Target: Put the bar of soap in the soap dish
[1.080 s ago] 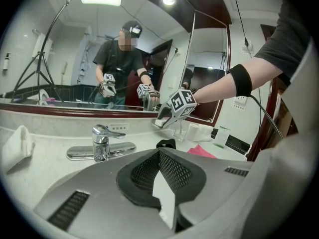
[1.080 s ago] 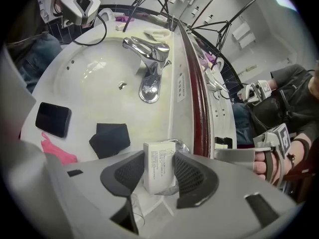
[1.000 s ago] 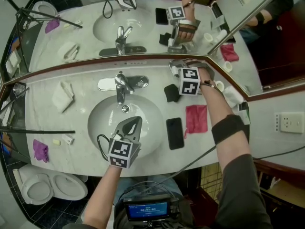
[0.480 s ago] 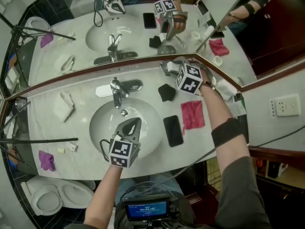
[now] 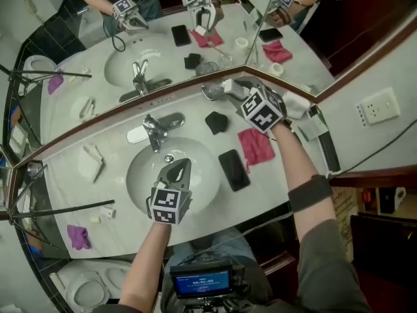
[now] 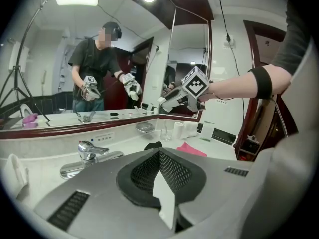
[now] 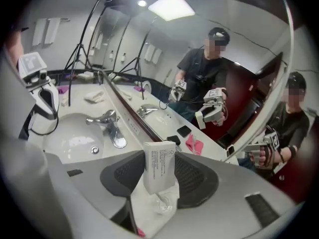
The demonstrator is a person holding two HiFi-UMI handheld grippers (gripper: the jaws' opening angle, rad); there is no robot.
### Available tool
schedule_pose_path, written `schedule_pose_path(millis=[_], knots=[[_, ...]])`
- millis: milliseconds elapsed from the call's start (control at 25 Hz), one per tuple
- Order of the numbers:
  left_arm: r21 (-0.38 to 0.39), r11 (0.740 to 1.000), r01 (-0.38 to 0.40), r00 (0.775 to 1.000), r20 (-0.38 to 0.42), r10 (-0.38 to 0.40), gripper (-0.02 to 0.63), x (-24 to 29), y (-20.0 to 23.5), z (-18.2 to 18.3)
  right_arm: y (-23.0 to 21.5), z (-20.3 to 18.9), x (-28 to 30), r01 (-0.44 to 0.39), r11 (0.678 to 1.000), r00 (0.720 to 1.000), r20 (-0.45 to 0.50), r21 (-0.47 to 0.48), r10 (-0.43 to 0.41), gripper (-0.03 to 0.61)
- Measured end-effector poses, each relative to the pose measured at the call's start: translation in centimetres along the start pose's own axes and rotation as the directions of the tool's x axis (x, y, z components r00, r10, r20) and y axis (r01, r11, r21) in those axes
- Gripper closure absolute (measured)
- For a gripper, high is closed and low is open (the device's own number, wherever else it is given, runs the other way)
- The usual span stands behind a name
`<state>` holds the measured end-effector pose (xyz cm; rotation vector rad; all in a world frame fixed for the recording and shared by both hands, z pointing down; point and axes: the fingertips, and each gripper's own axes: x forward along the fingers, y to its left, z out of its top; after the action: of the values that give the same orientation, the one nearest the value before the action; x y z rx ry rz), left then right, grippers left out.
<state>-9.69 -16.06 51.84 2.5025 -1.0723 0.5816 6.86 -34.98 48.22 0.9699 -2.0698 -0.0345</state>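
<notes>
The left gripper [image 5: 180,169] is held over the near part of the basin [image 5: 140,168], well apart from the soap, with its jaws pressed together and nothing between them. It is pointed up the head view toward the tap [image 5: 154,132] and tipped somewhat downward, and it is carried on a left forearm [image 5: 146,259] that rises from the bottom edge. Right of the basin a black phone [image 5: 233,169] and a pink cloth [image 5: 255,146] are laid flat on the counter [image 5: 195,220]. The dish [image 6: 145,128] is set at the foot of the mirror [image 5: 163,51], and nothing can be made out in it. The soap [image 7: 158,163], a white printed box, is clamped upright between the jaws of the right gripper [image 7: 160,177]. The jaws are held part-way apart by the box, the pads are pressed on its two sides, and its top is left standing above them. The soap is thus held in the air above the counter, near the dish but not in it, and what looks to be a clear glass [image 7: 162,203] is seen under it. The right gripper is aimed up and to the left toward the mirror and angled downward. The right arm, banded in black [image 5: 309,191], is stretched from the lower right across the cloth.
</notes>
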Motion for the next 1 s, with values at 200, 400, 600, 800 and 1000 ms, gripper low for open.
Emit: schedule_pose_path(millis=[200,400,600,800,1000], knots=[[0.051,0.998,0.03,1.0,-0.007,-0.03,0.614,0.2,-1.0,0.5,1.2,-2.2,-3.6,0.076,0.964,0.994,0.057,0.256,-0.093,0.365],[0.091,0.993,0.076,0.997,-0.022,-0.074,0.614,0.3,-2.8,0.9,3.2,-7.3,-6.2,0.13,0.875,0.986,0.031,0.467,-0.164,0.365],[0.131,0.985,0.115,0.993,-0.032,-0.112,0.614,0.4,-4.6,1.1,6.3,-11.9,-8.8,0.145,0.711,0.981,-0.004,0.689,-0.196,0.365],[0.161,0.976,0.149,0.989,-0.046,-0.143,0.614,0.0,-6.4,1.1,10.3,-18.6,-10.7,0.222,0.54,0.972,-0.137,0.812,-0.193,0.365],[0.175,0.97,0.167,0.985,-0.066,-0.158,0.614,-0.5,-7.6,0.3,15.6,-25.7,-11.2,0.315,0.45,0.948,-0.3,0.836,-0.106,0.365]])
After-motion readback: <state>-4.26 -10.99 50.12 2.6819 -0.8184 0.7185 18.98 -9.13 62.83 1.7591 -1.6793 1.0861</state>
